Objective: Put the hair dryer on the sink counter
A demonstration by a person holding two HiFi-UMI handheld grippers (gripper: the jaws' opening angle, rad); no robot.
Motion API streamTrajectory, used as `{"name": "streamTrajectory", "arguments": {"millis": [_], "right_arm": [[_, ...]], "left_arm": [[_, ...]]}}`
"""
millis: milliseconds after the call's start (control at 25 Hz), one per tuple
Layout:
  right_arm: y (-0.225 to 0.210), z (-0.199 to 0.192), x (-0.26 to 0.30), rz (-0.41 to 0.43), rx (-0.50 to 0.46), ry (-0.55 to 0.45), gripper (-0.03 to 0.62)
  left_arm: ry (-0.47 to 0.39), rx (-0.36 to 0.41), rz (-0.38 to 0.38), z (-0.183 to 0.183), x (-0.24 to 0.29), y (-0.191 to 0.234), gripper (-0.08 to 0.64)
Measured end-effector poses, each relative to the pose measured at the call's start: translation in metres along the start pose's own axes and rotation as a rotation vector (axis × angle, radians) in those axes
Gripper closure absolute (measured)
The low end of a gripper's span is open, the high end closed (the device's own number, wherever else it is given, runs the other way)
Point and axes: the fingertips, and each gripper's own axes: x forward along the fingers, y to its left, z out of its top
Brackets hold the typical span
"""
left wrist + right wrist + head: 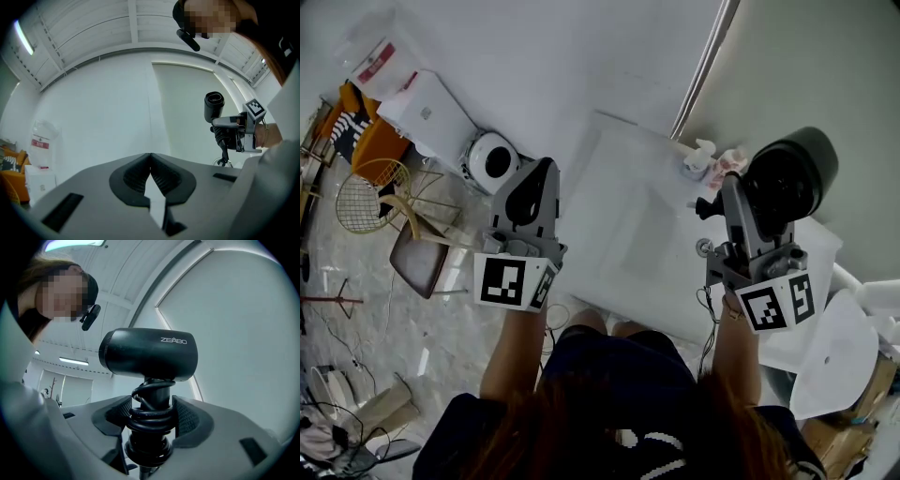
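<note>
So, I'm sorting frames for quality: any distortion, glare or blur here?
Head view: evenly lit, sharp. Left gripper view: fisheye bends the ceiling beams, corners dark. Right gripper view: fisheye too, hair dryer crisp, ceiling lamp glares top left.

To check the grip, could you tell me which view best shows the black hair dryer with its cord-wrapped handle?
The right gripper view: the right gripper clamps the black hair dryer by its handle. Head view: only its barrel. Left gripper view: tiny.

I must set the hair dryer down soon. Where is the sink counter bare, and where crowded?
Bare: the sink counter, from its left edge to the middle. Crowded: its far right corner, small bottles beside the pole.
</note>
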Motion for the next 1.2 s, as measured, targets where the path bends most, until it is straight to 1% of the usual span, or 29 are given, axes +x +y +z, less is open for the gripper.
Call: {"name": "streamTrajectory", "arguments": {"millis": [200, 440, 520, 680, 800, 920, 1040, 1200], "right_arm": [[-0.022, -0.027, 0.039, 0.012, 0.042, 0.038, 0.310], [-0.039, -0.059, 0.068, 0.002, 0.058, 0.089, 0.310], [-0.046, -0.074, 0.079, 0.002, 0.054, 0.116, 0.310], [-0.058, -0.113, 0.113, 0.009, 0.012, 0.191, 0.310], [-0.063, -0.148, 0.139, 0.034, -0.001, 0.265, 0.310], [-0.070, -0.191, 0.160, 0.061, -0.032, 0.364, 0.310], [-0.077, -0.232, 0.173, 0.097, -0.101, 0.480, 0.311], [-0.083, -0.285, 0.194, 0.166, -0.225, 0.637, 0.311]], "left_arm": [[0.036, -0.004, 0.027, -0.018, 0.031, 0.021, 0.541], [0.062, -0.013, 0.009, -0.039, 0.062, 0.035, 0.541], [0.071, -0.020, 0.001, -0.049, 0.075, 0.040, 0.541], [0.094, -0.035, -0.012, -0.073, 0.103, 0.058, 0.541], [0.112, -0.048, -0.020, -0.090, 0.120, 0.072, 0.541], [0.137, -0.065, -0.021, -0.108, 0.133, 0.085, 0.541], [0.167, -0.082, -0.019, -0.125, 0.142, 0.091, 0.541], [0.203, -0.100, -0.009, -0.148, 0.153, 0.102, 0.541]]}}
